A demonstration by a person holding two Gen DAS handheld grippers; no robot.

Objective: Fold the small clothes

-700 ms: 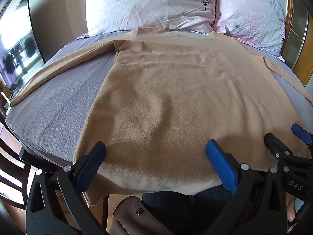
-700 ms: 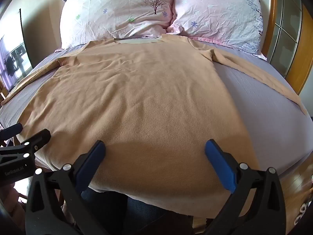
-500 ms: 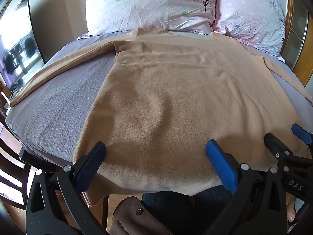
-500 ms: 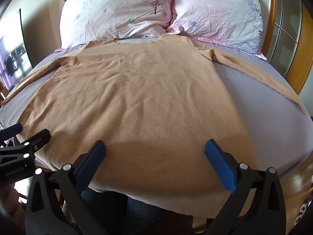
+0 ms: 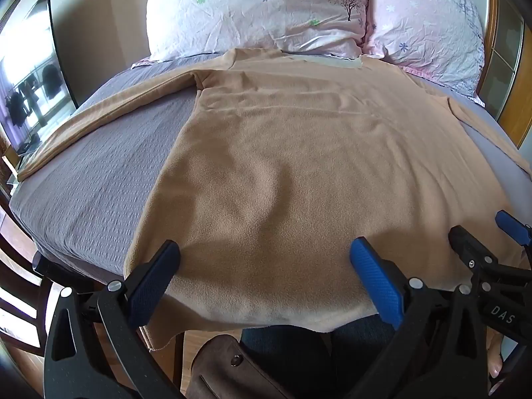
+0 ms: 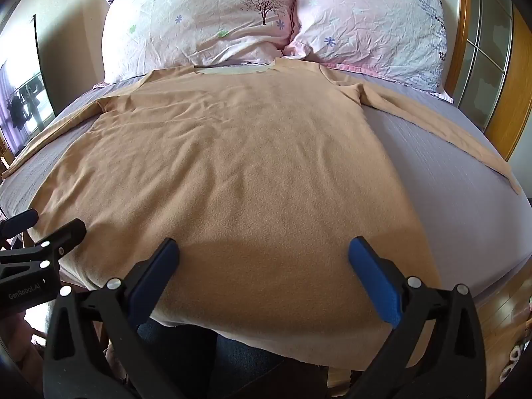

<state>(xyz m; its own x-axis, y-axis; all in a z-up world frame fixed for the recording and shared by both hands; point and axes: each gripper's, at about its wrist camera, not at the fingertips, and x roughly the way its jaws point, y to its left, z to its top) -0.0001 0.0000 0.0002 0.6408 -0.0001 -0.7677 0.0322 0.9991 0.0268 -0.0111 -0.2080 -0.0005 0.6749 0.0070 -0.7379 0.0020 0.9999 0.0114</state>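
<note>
A tan long-sleeved top [image 5: 299, 173] is lying spread flat on the grey-sheeted bed [image 5: 86, 179], neckline toward the 2 pillows [image 5: 259, 6] at the headboard and hem draping over the near edge of the mattress, above the person's knees.

Going left to right: the left sleeve [image 5: 99, 119] is stretching out across the sheet toward the bed's left edge. The left tool [image 5: 262, 272] is hovering just over the hem near the garment's left corner, its blue pads standing wide apart and gripping nothing. The right tool [image 6: 262, 271] is hovering over the hem toward the right side, likewise wide and empty. The right sleeve [image 6: 449, 133] is running out diagonally to the far right edge.

The step in hand looks like the first fold, not yet begun. To do it well, each tool should be coming down on the hem close to its own corner, pinching both layers of the fleece together, so the cloth is lifting evenly and not sagging in the middle. Folding the sleeves inward first would probably be keeping the final stack narrow.

Compared with the frames 0.7 s and 0.5 s ago, nothing is differing visibly: both tools are keeping the same pose and opening, and the top is lying unchanged.
</note>
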